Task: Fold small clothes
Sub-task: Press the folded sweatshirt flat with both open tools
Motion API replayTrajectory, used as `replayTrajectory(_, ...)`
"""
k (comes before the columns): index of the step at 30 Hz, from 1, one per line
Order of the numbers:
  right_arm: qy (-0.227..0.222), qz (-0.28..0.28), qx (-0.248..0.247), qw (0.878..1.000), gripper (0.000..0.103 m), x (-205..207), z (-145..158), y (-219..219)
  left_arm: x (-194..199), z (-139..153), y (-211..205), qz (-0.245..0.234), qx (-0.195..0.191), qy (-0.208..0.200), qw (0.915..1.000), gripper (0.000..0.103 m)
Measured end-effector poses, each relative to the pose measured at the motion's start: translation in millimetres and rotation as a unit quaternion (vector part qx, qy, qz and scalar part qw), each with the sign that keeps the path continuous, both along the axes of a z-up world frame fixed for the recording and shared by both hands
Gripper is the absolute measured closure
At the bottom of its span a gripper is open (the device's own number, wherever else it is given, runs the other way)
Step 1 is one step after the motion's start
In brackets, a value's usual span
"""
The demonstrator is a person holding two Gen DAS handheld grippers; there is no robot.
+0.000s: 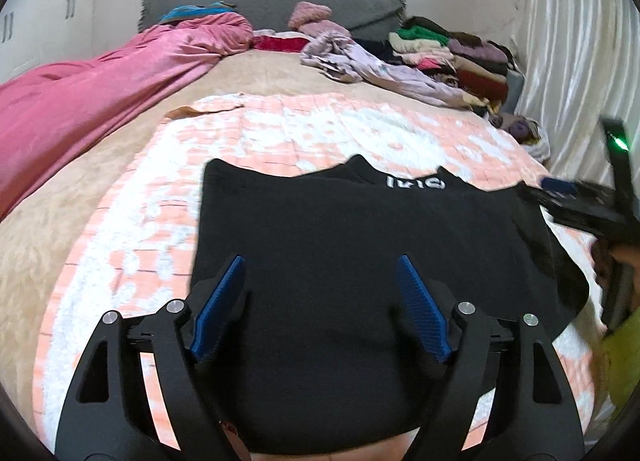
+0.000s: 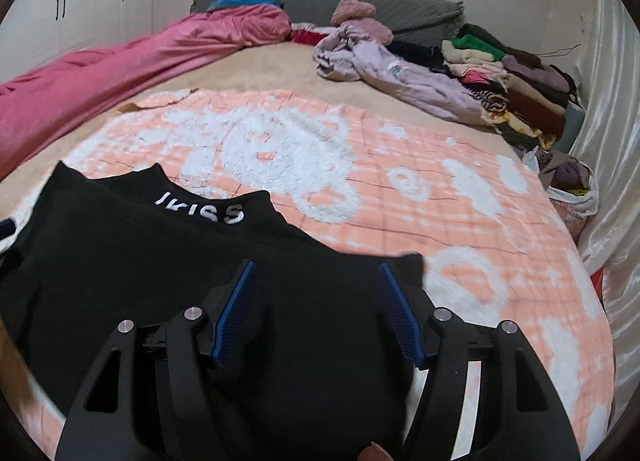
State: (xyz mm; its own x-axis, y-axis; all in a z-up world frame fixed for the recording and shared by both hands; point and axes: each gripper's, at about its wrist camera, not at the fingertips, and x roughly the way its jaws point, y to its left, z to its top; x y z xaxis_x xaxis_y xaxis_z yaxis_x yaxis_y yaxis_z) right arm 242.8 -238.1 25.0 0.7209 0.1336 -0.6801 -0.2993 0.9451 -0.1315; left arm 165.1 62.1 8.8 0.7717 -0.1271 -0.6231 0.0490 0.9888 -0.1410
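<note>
you've got a black top (image 2: pixel 132 257) with white lettering (image 2: pixel 200 210) lying on a peach-and-white checked blanket (image 2: pixel 440 197), a pink quilt (image 1: pixel 100 89) beside it, and blue pads (image 1: pixel 420 305) on black gripper arms.

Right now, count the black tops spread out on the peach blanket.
1. The black top lies flat at the near end of the peach blanket, under both tongs. More dark clothes may hide in the pile by the wall.
</note>
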Motion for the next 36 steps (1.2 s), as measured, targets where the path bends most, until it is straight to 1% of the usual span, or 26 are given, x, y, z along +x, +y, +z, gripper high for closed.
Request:
replayTrajectory(3, -0.002, 0.0, 0.018, 1.0, 0.041, -22, 5, -10, -1, 1, 6, 0.014, -0.005, 0.004, 0.9999, 0.031)
replayTrajectory(7, 0.007, 0.001, 0.046, 0.999, 0.041, -54, 2, -21, -8, -3, 6, 0.019, 0.001, 0.012, 0.9998, 0.031)
replayTrajectory(10, 0.032, 0.005, 0.06, 0.998, 0.041, -71, -12, -22, -14, -10, 0, 0.011, 0.013, 0.023, 0.9996, 0.031)
replayTrajectory(13, 0.062, 0.01, 0.066, 0.996, 0.041, -82, -28, -19, -18, -22, -7, 0.007, 0.032, 0.048, 0.9983, 0.03)
replayTrajectory(15, 0.075, 0.001, 0.063, 0.995, 0.04, -84, -41, -20, -21, -31, -11, 0.008, 0.045, 0.061, 0.9971, 0.028)
replayTrajectory(18, 0.068, -0.014, 0.048, 0.996, 0.04, -87, -52, -23, -24, -35, -12, 0.009, 0.062, 0.06, 0.9962, 0.028)
replayTrajectory(21, 0.065, -0.021, 0.055, 0.996, 0.039, -88, -55, -23, -25, -36, -10, 0.011, 0.059, 0.056, 0.9967, 0.028)
replayTrajectory(26, 0.062, -0.028, 0.067, 0.995, 0.037, -92, -49, -26, -31, -33, -6, 0.012, 0.049, 0.042, 0.9978, 0.028)
replayTrajectory(27, 0.061, -0.03, 0.069, 0.995, 0.033, -94, -47, -28, -32, -33, -5, 0.011, 0.048, 0.042, 0.9979, 0.028)
replayTrajectory(30, 0.061, -0.034, 0.077, 0.995, 0.027, -99, -44, -31, -34, -33, 0, 0.017, 0.044, 0.042, 0.998, 0.028)
replayTrajectory(34, 0.053, -0.036, 0.081, 0.995, 0.024, -109, -35, -34, -39, -30, 9, 0.024, 0.027, 0.034, 0.9988, 0.028)
replayTrajectory(36, 0.05, -0.036, 0.083, 0.995, 0.019, -113, -31, -35, -41, -29, 12, 0.028, 0.025, 0.033, 0.9988, 0.028)
